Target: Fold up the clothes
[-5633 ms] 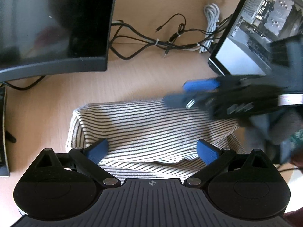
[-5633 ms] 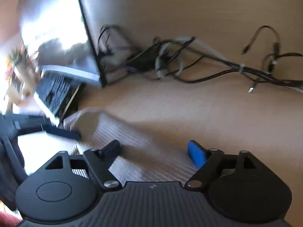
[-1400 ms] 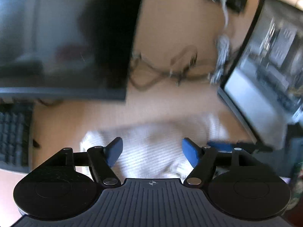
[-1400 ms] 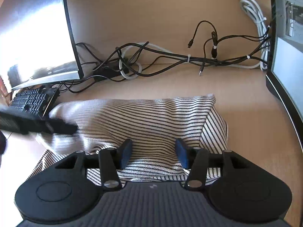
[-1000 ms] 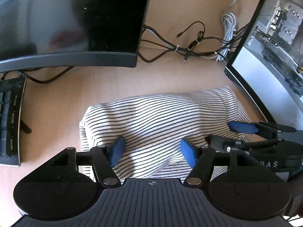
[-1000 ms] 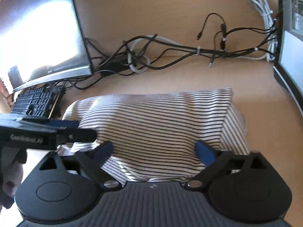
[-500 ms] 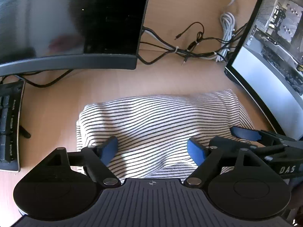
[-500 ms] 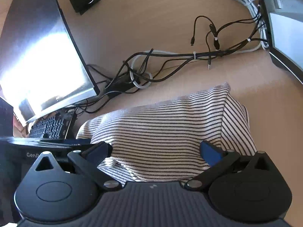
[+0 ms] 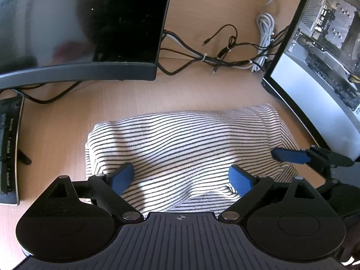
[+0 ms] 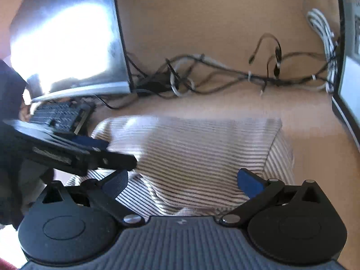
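A white garment with thin black stripes (image 9: 184, 144) lies folded into a thick rectangle on the wooden desk; it also shows in the right wrist view (image 10: 202, 150). My left gripper (image 9: 181, 177) is open and empty, its blue fingers spread over the garment's near edge. My right gripper (image 10: 183, 181) is open and empty over the near edge too. The right gripper's blue finger (image 9: 289, 155) shows at the garment's right side in the left wrist view. The left gripper's body (image 10: 74, 150) crosses the garment's left side in the right wrist view.
A curved dark monitor (image 9: 78, 29) stands at the back left, with a keyboard (image 9: 9, 148) at the left edge. A tangle of cables (image 9: 225, 58) lies behind the garment. An open computer case (image 9: 319, 51) stands at the right. Bare desk (image 9: 202, 92) lies between cables and garment.
Both grippers have opened wider over the last second and stay above the garment's near edge. The right wrist view has swung and blurred. The garment lies where it was.
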`<state>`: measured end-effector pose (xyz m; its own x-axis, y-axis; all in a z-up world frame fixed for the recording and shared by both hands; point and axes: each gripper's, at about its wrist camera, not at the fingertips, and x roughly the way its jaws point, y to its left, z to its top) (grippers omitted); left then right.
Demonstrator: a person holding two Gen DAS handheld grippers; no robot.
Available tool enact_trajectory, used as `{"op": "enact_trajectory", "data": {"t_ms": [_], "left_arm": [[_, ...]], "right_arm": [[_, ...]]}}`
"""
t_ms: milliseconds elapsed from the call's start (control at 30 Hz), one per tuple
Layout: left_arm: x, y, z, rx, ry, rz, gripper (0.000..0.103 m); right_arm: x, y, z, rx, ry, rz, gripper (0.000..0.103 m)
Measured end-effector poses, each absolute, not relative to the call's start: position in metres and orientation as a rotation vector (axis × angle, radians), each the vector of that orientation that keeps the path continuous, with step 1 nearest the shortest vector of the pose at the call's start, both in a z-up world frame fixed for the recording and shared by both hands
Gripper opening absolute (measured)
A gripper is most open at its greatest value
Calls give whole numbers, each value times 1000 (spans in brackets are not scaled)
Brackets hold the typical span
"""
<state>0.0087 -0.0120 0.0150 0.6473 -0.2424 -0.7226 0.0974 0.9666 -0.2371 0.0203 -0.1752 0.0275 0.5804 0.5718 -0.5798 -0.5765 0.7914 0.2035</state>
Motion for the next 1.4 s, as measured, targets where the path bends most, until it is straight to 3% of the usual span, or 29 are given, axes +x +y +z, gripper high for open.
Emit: {"op": "enact_trajectory", "data": {"t_ms": [133,200,300,433,633,1067,1167,1400], "left_arm": [[7,-10,14,-181,843,-202,95],[8,-12,14,-172,843,-201,96],[7,-15,14,-159,845,-200,98],[7,-18,14,-142,846,-200,98],[5,-13,14,-130,844,-217,98],[4,-17,12,-87,842,-212,98],[3,-19,11,-80,838,-207,98],[0,-23,9,-64,830,-195,102]], "right_arm": [[23,-194,56,12,565,646,99],[31,-197,66,13,539,607,69],[50,-196,64,59,569,581,60],[67,-185,32,56,719,574,60],[44,-179,18,-15,758,598,65],[43,-189,21,36,766,581,65],[45,-198,33,62,731,526,71],[55,-203,60,69,618,510,66]]}}
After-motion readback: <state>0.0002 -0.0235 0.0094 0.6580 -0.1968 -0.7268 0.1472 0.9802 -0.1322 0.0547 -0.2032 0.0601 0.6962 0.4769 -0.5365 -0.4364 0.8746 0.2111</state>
